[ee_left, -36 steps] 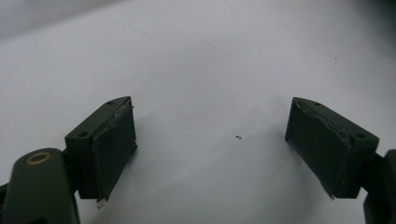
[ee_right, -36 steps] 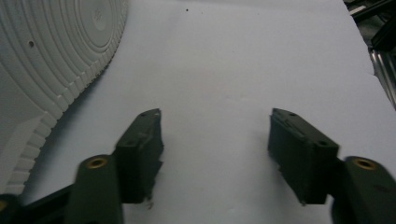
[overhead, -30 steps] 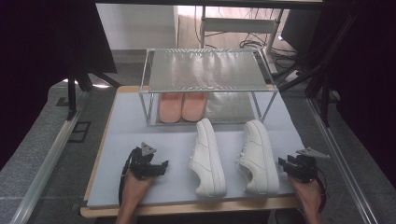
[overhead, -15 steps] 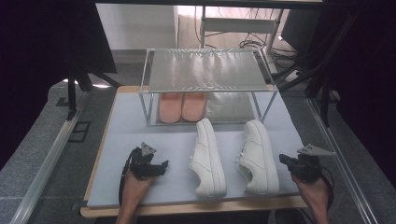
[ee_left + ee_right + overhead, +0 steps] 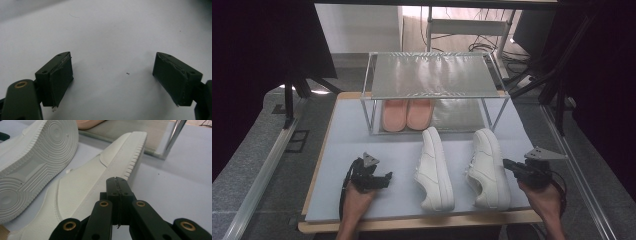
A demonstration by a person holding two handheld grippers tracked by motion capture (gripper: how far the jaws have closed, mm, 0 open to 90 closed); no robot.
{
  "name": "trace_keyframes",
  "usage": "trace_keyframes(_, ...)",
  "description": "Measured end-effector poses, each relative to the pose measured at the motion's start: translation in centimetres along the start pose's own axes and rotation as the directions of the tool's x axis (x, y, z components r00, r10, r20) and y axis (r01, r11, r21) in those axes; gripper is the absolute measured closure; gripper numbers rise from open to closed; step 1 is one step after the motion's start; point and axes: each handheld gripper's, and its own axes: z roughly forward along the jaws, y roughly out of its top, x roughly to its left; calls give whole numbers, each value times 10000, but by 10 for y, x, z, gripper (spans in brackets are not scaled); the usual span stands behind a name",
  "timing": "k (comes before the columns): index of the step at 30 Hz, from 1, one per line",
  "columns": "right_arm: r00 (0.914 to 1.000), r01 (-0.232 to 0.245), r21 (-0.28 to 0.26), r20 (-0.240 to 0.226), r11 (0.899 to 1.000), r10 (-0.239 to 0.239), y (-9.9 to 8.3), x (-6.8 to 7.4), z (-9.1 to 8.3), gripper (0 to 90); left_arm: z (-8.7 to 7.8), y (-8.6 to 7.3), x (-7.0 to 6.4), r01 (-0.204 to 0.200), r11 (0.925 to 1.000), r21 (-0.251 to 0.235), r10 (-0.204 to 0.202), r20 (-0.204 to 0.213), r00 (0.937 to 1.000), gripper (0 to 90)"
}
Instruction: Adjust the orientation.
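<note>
White sneakers, two in number, lie on their sides on the pale blue mat (image 5: 362,145) that covers the table, just in front of the wire shoe rack (image 5: 432,75). Rack construction is a mesh top shelf on thin metal legs, with a lower mesh tray; a pair of pink slippers (image 5: 407,113) sits side by side on the left part of that tray. Left white sneaker (image 5: 435,170) lies near the mat's centre, toe pointing away from the person; in the right gripper view its ribbed sole with concentric rings faces the camera. Right white sneaker (image 5: 488,169) lies parallel to it, a little apart, with its upper turned toward the right gripper (image 5: 508,165). Right gripper jaws are pressed together with nothing between them; in the right gripper view the tips sit just beside this sneaker's side wall, and contact cannot be confirmed. Left gripper (image 5: 384,177) rests low over bare mat, well apart from both sneakers, its jaws spread wide with only the mat surface between the pads (image 5: 60,80).
</note>
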Motion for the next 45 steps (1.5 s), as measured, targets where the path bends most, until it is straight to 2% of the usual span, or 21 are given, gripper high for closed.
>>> trace_keyframes(6,9999,137,191,-14,9997,-137,1,2,7,900,0,0,0,-1,10000,-2,1,0,10000,163)
trace_keyframes(16,9999,151,80,53,9999,-152,-3,0,6,900,0,0,0,-2,10000,-4,2,-3,10000,163)
trace_keyframes(19,9993,184,123,309,9998,-188,-4,-2,4,900,0,0,0,-1,10000,-5,1,-5,10000,164)
trace_keyframes(23,9991,56,49,427,10000,-58,-8,-6,1,900,0,0,0,-2,10000,-7,2,-10,10000,165)
trace_keyframes(36,9924,94,407,1224,9991,-144,-13,-18,-5,900,0,0,0,-2,10000,-7,2,-14,10000,165)
trace_keyframes(40,9905,-86,440,1376,9990,25,-17,-23,-6,900,0,0,0,-3,10000,-5,3,-12,10000,165)
trace_keyframes(45,9840,-296,637,1774,9975,179,-25,-32,-6,900,0,0,0,0,10000,-4,0,-13,10000,165)
